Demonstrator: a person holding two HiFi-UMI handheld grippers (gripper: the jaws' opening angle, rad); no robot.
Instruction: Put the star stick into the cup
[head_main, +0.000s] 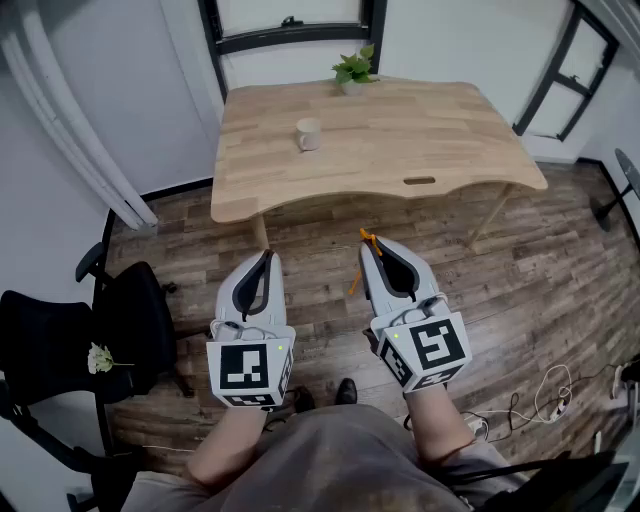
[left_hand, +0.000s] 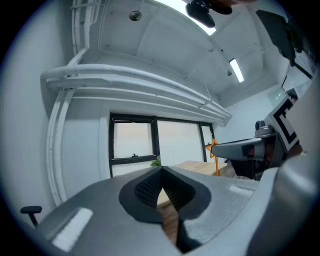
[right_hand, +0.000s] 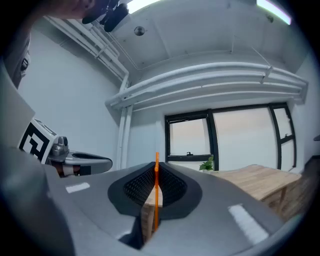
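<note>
Right gripper (head_main: 370, 250): jaws clamped on the star stick (right_hand: 156, 190), thin orange shaft pinched between the ribbed pads. In the right gripper view the shaft stands upright through the jaw notch, its top end edge-on just above the tips. In the head view the star end sits at the jaw tips and the shaft slants down-left under them.

Left gripper (head_main: 266, 258): jaws together at the tips, nothing between them.

Key relation: the cup (head_main: 308, 134) stands upright on the table (head_main: 430, 130), in the upper middle of the head view, well apart from both grippers, which sit over the floor at lower centre. It lies up-frame and a little left of the right gripper. We judge neither gripper clearly nearer, but the right one carries the stick.

Count: one cup, one star stick, one potted plant (head_main: 353, 68) at the table's far edge, two grippers.
</note>
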